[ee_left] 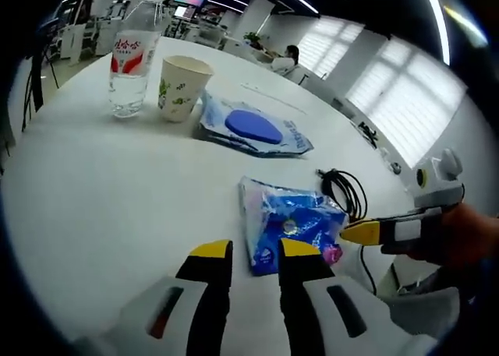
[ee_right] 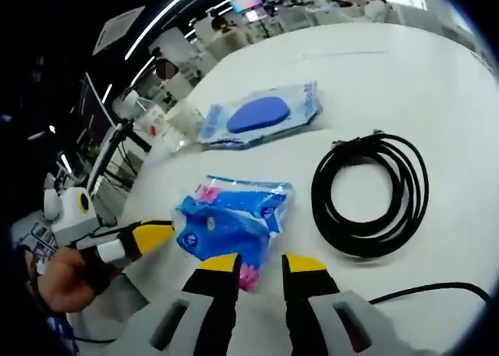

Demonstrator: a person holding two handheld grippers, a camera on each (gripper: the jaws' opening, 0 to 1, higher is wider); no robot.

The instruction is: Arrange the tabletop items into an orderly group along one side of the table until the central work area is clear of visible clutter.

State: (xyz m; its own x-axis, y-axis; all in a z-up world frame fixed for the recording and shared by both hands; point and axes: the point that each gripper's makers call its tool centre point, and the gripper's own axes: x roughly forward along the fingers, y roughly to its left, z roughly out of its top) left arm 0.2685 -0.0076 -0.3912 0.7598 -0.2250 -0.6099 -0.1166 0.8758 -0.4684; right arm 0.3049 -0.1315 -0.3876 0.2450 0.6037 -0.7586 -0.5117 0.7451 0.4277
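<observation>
both hand-held grippers close in on the blue tissue pack (ee_left: 290,225) at mid tabletop (ee_left: 93,200), which looks like the item in hand. the left hand-held gripper (ee_left: 256,249) and right hand-held gripper (ee_right: 260,261) stand narrowly parted, holding nothing. next, one must straddle the pack. beyond it stand a water bottle (ee_left: 131,64) with an unreadable red label, a paper cup (ee_left: 182,87) and a blue pouch (ee_left: 251,127); the black cable (ee_right: 373,194) lies just beside it.

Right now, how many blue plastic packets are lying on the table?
2. One blue tissue packet lies just ahead of both grippers. The other, a clear packet with a blue oval pad, lies farther off beside the paper cup. None seems hidden.
</observation>
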